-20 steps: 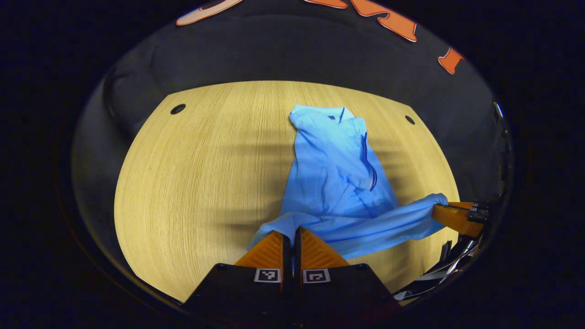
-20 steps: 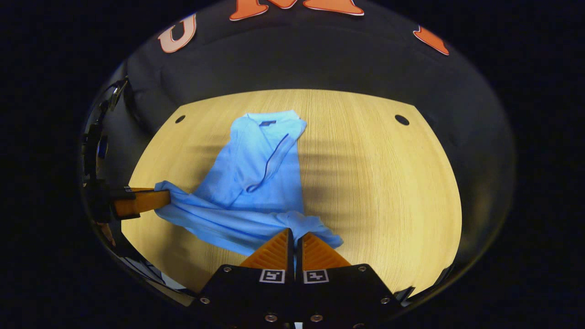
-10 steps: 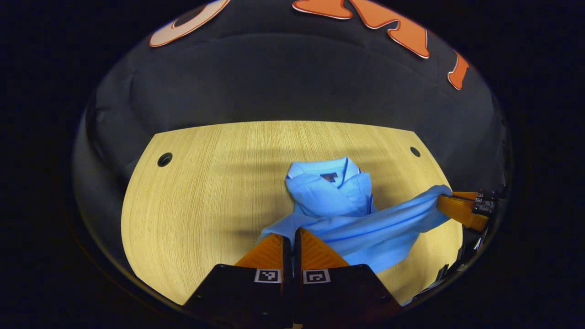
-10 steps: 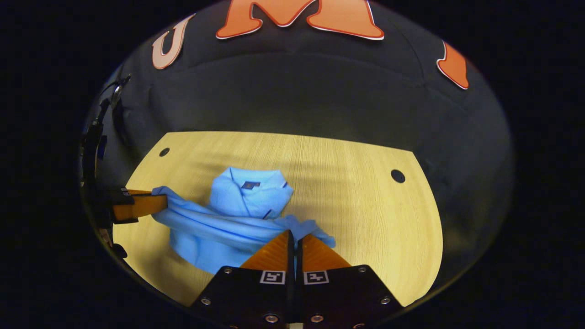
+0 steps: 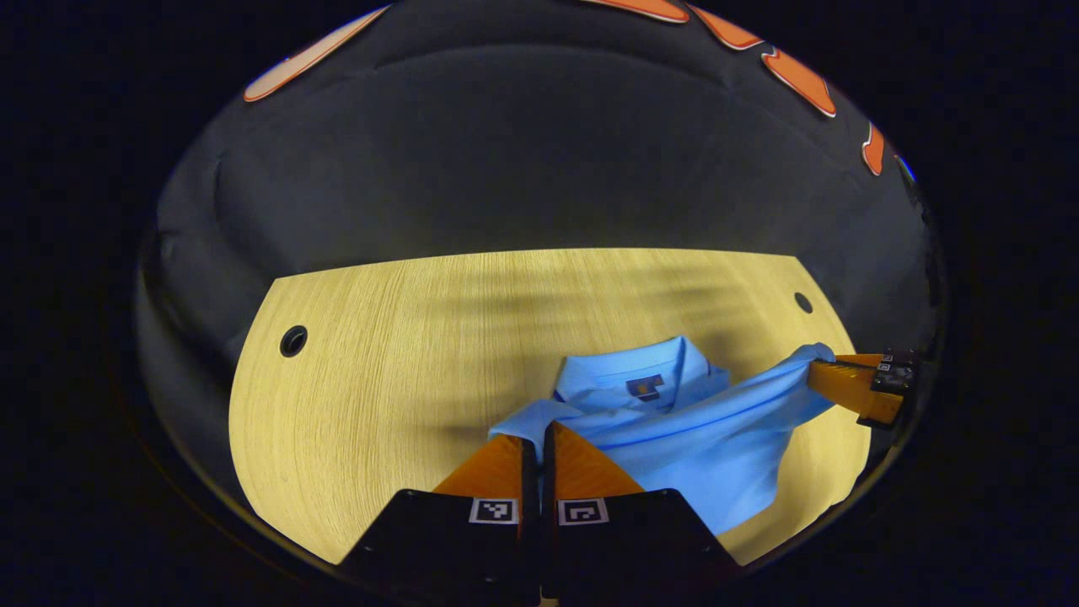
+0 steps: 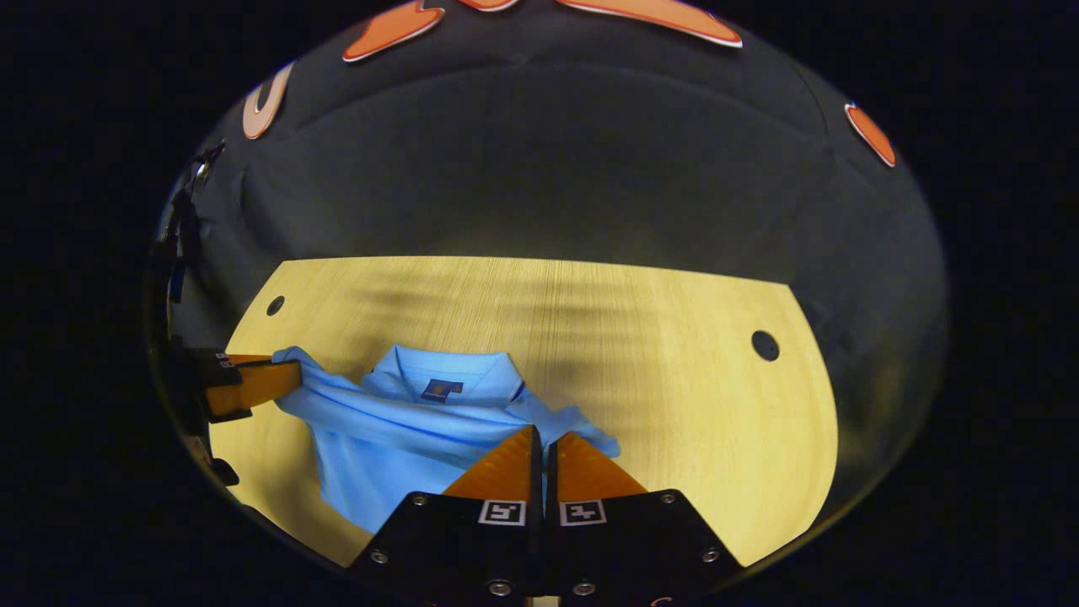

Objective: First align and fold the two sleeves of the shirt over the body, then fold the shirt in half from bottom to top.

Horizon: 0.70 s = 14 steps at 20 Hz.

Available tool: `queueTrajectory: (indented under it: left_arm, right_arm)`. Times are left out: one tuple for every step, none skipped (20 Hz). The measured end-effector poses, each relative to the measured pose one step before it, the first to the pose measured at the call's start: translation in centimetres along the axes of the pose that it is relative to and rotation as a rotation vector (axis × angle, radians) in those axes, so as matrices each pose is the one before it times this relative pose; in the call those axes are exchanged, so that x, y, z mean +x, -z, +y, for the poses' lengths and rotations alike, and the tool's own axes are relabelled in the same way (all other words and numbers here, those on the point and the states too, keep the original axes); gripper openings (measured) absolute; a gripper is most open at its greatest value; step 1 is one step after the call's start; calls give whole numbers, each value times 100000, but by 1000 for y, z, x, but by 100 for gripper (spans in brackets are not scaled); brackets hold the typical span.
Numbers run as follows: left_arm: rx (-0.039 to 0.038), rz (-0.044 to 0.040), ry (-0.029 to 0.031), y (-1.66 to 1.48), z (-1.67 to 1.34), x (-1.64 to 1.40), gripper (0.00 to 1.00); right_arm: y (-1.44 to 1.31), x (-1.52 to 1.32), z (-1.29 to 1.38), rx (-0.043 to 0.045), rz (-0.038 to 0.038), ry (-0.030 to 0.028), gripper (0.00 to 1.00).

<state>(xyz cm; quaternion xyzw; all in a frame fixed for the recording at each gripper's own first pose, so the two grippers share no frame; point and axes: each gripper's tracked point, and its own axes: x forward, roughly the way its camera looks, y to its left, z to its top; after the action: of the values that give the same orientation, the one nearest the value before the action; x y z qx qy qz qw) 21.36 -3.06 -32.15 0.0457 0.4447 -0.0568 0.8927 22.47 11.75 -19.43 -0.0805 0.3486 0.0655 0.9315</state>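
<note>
Shirt (image 5: 700, 438) hem is pinched by both closed grippers (image 5: 539, 430) (image 6: 544, 434); uneven release ahead risks a skewed fold.

Left gripper (image 5: 539, 432) sits at six o'clock in its own view, fingers pinched together on cloth. Right gripper (image 6: 546, 437) likewise, pinched on cloth; it shows at three o'clock from the left.

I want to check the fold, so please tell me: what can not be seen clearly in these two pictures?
- Sleeves: under the folded shirt, both views.
- Hem corners: inside each tool's tips, left tool, right tool.
- Shirt's near part: behind the tool bodies, both views.
- Collar label: too small.
- Table near edge: cut off at the bottom of both views.
</note>
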Motion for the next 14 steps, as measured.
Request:
queueTrajectory:
  left_arm:
    - [-526, 866, -221, 157, 160, 387, 4]
    - [-450, 391, 426, 49, -57, 302, 4]
    - [-198, 259, -319, -75, 57, 228, 7]
    - [817, -110, -1331, 65, 398, 250, 8]
    - [1318, -210, -1681, -166, 609, 81, 16]
    - [945, -303, -712, -333, 220, 236, 20]
    - [-52, -561, 1009, -100, -193, -146, 27]
    - [25, -177, -54, 9, -298, 305, 35]
    - [-292, -240, 120, -41, -161, 1, 48]
    - [-363, -738, -834, -219, 28, -468, 61]
    - [-82, -1413, -1133, -454, 201, -437, 74]
    - [-155, -2227, -910, -355, 338, -384, 87]
    - [10, -2974, -1117, -673, 134, -708, 100]
    - [198, -3805, -1328, -876, 320, -833, 100]
  right_arm:
    - [240, 157, -172, 856, 1523, -418, 0]
    - [16, -80, -43, 149, 290, 387, 1]
    - [-411, -196, 168, 266, -375, -859, 3]
    - [-223, -119, -118, 1037, -86, -318, 4]
    - [-46, -101, -296, 1367, 303, 21, 7]
    - [-28, -130, -320, 1198, 674, 683, 11]
    - [133, 107, -329, 920, 609, 697, 13]
    - [109, -251, -343, 729, 694, 1022, 22]
    - [53, -65, -125, 601, 685, 219, 29]
    - [134, -291, 130, 560, 255, -163, 43]
    - [89, -228, -4, 304, -141, -45, 57]
    - [-195, -573, 45, 51, -1145, 14, 71]
    - [-191, -577, -136, 74, -1156, 509, 85]
    - [-160, -757, -53, 41, -1108, 520, 99]
